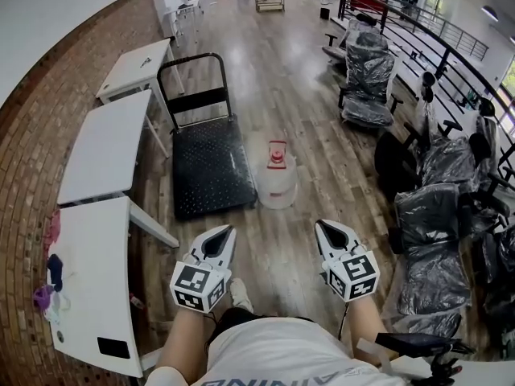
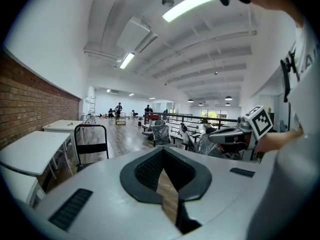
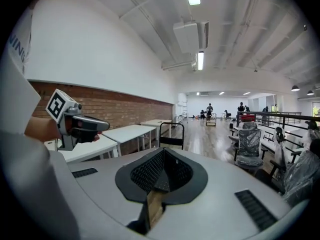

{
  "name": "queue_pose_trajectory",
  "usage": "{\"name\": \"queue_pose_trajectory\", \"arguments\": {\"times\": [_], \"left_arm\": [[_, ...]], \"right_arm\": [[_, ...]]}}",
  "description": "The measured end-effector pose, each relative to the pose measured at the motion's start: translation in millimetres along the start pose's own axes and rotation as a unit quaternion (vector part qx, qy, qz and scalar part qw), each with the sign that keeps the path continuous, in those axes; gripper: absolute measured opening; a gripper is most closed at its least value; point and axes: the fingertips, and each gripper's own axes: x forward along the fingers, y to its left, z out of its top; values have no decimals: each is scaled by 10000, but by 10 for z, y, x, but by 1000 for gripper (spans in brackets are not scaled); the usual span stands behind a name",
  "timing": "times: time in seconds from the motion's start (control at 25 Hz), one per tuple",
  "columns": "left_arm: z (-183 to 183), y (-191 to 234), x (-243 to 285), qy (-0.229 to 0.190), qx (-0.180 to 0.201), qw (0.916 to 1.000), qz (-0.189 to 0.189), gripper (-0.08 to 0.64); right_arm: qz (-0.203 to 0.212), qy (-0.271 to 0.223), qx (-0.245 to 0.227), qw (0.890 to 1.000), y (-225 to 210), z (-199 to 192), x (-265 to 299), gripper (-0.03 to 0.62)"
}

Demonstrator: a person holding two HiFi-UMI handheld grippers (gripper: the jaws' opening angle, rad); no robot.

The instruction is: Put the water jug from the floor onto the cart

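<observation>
Stretching away in the head view, a plank floor (image 1: 298, 95) runs between a brick wall (image 1: 32, 135) on the left and a dark railing (image 1: 451, 30) on the right. White tables (image 1: 105, 147) line the wall. Chairs (image 1: 368, 75) wrapped in plastic stand in a row by the railing.

A black cart (image 1: 211, 167) sits on the floor beside the tables, with its deck bare and its loop handle (image 1: 193, 59) upright at the far end. The jug (image 1: 277, 179) stands upright on the floor, just beside the cart's near right corner and not on the deck. It is pale and see-through, with a red cap (image 1: 277, 158) on top.

The left gripper (image 1: 219, 236) and the right gripper (image 1: 326, 230) are held side by side close to the person, both pointing toward the jug and well short of it. In the left gripper view, the left gripper (image 2: 162, 151) has its jaws clenched together on nothing. In the right gripper view, the right gripper (image 3: 163, 151) likewise has its jaws pressed together and empty.
</observation>
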Motion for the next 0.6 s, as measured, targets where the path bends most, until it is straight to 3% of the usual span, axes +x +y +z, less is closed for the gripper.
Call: {"name": "queue_pose_trajectory", "arguments": {"times": [0.4,0.6], "left_arm": [[33,1081,318,-40,-427,9991,-45,0],[68,1621,371,3,63,9999,127,2]], "right_arm": [[-112,300,-229,9992,146,342,970,5],[-150,388,-444,9981,277,490,1426,6]]}}
